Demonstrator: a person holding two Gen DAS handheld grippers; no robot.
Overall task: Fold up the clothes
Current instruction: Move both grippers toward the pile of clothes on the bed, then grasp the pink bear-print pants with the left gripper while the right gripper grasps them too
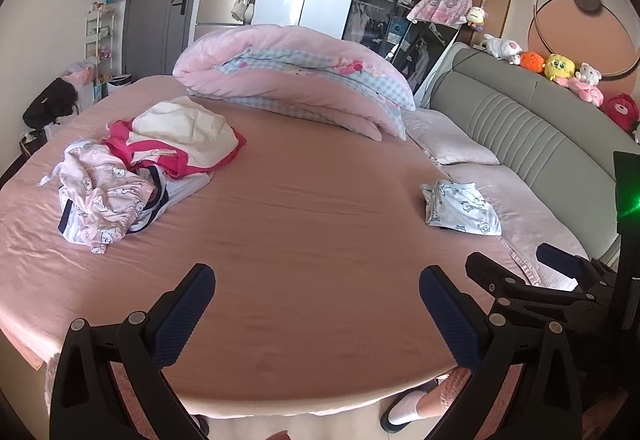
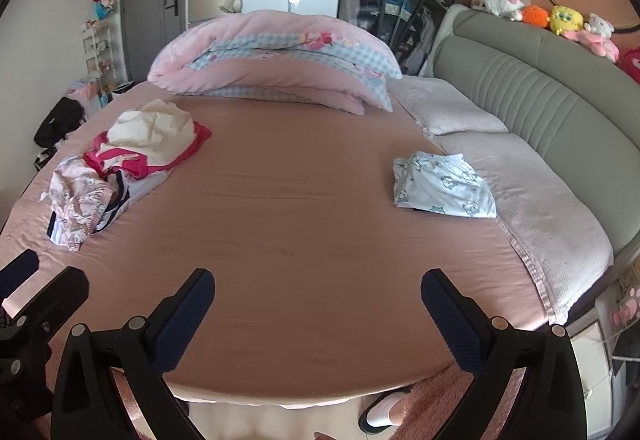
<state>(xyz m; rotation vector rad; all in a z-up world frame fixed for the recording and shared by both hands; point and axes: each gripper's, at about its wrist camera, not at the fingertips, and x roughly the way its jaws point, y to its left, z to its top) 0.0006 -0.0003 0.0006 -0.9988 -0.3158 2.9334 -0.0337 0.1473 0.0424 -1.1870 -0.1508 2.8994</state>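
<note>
Left tongs (image 1: pixel 316 290), right tongs (image 2: pixel 318 294): jaws spread wide, empty, held over the bare lower bed (image 2: pixel 304 240), likely kept clear as folding space. Pile (image 1: pixel 136 164): crumpled clothes, centre left of frame. Folded piece (image 2: pixel 442 186): centre right, set apart, probably to separate it from the pile.

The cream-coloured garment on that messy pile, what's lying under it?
Under the crumpled cream garment lies a bright pink piece of clothing, its edges sticking out. How far it extends beneath, or whether anything else is buried there, is covered.
</note>
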